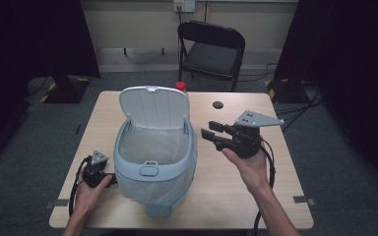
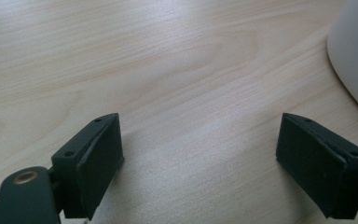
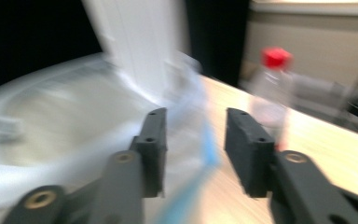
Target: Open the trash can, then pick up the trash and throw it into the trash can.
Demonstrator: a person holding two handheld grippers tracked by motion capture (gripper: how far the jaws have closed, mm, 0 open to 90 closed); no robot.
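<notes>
A white pedal bin stands in the middle of the table with its lid up and a clear, blue-tinted bag lining its rim. My left gripper rests low at the bin's left side; its jaws are wide open over bare wood, with the bin's wall at the right. My right gripper is held above the table to the right of the bin, pointing at its rim. It is open with nothing between the jaws, and that view is blurred.
A clear bottle with a red cap stands behind the bin, and I also see the bottle past my right gripper. A small dark disc lies on the far right of the table. A black folding chair stands beyond it.
</notes>
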